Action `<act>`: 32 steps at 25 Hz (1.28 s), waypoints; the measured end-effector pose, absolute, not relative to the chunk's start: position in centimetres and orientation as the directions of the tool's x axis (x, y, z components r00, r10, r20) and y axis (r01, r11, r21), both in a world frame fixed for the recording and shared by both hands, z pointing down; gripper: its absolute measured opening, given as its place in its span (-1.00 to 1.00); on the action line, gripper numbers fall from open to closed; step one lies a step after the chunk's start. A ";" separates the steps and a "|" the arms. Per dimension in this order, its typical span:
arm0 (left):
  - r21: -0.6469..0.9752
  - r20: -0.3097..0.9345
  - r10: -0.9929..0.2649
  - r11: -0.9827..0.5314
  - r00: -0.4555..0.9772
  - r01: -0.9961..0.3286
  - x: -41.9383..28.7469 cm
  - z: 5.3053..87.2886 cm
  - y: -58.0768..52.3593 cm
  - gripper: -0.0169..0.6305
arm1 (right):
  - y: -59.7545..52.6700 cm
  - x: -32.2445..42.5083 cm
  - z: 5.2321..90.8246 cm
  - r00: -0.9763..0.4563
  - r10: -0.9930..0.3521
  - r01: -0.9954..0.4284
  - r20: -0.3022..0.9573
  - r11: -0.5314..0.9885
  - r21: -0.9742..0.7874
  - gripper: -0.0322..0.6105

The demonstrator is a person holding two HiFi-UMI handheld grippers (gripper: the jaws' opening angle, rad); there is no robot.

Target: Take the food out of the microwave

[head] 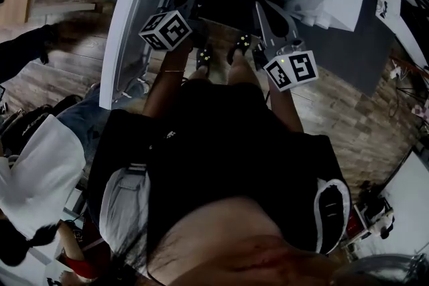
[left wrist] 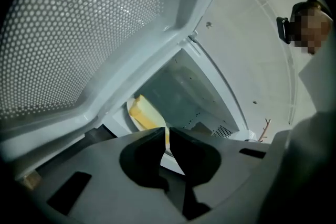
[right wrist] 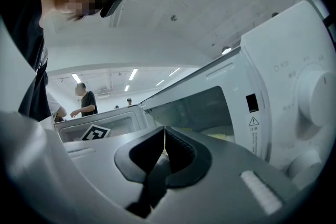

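Door open, food on its plate inside the microwave, both claws closed and empty.

At far left the microwave door (left wrist: 79,34) stood swung open, its window a metal sheet perforated with fine round holes, framed in smooth glossy white. The left gripper (left wrist: 167,132), matte grey plastic with dark curved pads, had its jaws pressed together with nothing between them, its tips in front of the cavity opening. Past the tips, the food (left wrist: 146,112), a smooth pale-yellow slab with squared edges, lay on a round white plate (left wrist: 129,108) on the cavity floor. The right gripper (right wrist: 164,134), with ribbed dark pads, was likewise closed on nothing and stood outside the cavity. At far right, the white microwave (right wrist: 273,60) front carried a large round knob (right wrist: 315,94).
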State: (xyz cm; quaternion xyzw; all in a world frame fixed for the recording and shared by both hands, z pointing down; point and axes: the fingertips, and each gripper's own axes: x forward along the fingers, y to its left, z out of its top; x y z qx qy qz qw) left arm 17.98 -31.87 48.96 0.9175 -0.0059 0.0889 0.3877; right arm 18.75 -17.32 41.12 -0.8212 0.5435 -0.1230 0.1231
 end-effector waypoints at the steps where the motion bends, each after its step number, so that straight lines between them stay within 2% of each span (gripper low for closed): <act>1: 0.718 0.165 0.053 -0.691 0.985 -0.083 18.0 49.1 -32.0 -0.92 | -17.3 18.7 41.2 0.378 -0.923 -0.863 0.068 -0.378 -0.337 -0.90; 7: 0.743 0.168 0.023 -0.660 0.986 -0.111 18.0 49.8 -32.8 -0.91 | -17.3 18.8 41.2 0.374 -0.925 -0.863 0.067 -0.374 -0.339 -0.90; 10: 0.756 0.167 0.014 -0.644 0.986 -0.119 18.2 49.8 -33.0 -0.70 | -17.2 19.0 41.1 0.374 -0.925 -0.863 0.065 -0.372 -0.342 -0.90; 21: 0.795 0.209 -0.004 -0.582 0.978 -0.172 18.5 52.0 -33.4 -0.65 | -16.6 19.3 41.1 0.382 -0.922 -0.859 0.060 -0.379 -0.345 -0.90; 26: 0.831 0.229 0.000 -0.521 0.973 -0.195 18.9 53.0 -33.8 -0.50 | -16.6 19.6 41.0 0.390 -0.919 -0.855 0.060 -0.385 -0.346 -0.90; 32: 0.862 0.235 0.009 -0.463 0.972 -0.204 19.3 53.8 -33.9 -0.47 | -16.3 19.5 41.4 0.407 -0.910 -0.850 0.075 -0.408 -0.332 -0.90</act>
